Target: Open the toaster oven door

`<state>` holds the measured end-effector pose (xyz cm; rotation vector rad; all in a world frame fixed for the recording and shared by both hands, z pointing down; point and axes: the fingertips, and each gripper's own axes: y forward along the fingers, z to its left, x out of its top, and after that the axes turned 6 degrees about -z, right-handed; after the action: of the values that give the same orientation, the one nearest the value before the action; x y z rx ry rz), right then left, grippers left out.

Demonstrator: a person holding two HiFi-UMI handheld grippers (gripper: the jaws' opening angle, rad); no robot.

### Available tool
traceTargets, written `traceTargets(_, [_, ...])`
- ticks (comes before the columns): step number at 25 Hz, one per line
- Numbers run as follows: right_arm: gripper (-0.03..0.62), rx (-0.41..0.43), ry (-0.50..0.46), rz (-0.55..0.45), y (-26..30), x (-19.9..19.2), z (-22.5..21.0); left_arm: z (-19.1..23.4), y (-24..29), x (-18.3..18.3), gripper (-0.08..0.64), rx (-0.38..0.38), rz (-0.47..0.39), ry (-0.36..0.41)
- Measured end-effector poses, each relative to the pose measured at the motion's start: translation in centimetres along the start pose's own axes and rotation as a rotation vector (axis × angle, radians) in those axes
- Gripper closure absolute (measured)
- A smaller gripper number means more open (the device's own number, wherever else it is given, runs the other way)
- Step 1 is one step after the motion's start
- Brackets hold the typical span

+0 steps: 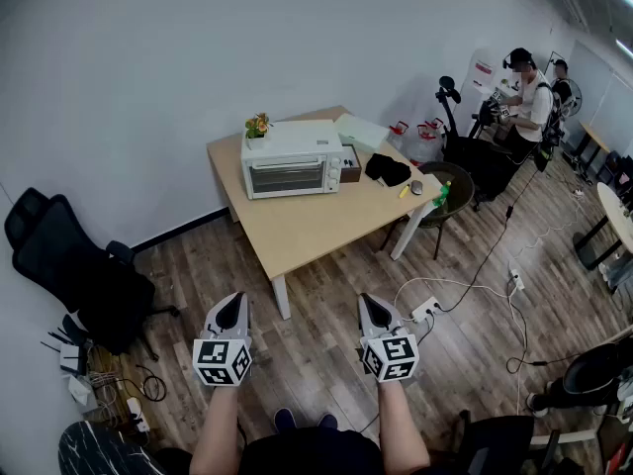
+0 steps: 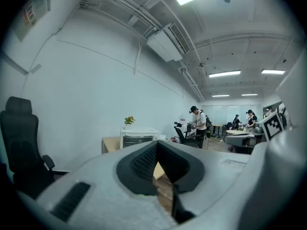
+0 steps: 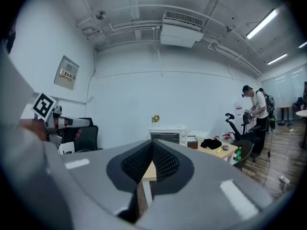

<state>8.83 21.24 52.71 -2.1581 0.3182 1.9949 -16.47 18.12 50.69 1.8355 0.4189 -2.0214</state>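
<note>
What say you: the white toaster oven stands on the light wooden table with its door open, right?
Not quite: the head view shows the white toaster oven on the light wooden table with its door shut.

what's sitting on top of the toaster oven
A small bunch of orange and yellow flowers stands on the white toaster oven, at its back left corner. The rest of the top looks bare. The flowers hide their pot and the spot behind them.
</note>
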Motion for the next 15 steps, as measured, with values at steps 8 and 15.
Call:
traceTargets(8, [0.581, -0.032, -0.005, 0.006, -1.0, 0.1, -0.7, -1.1, 0.4, 0.5, 0.561, -0.022, -0.011, 0.041])
traceTargets(15, [0.58, -0.047, 0.004, -0.033, -2.1, 0.3, -0.5, -0.9, -1.8, -2.0, 0.561, -0.023, -0.004, -0.025])
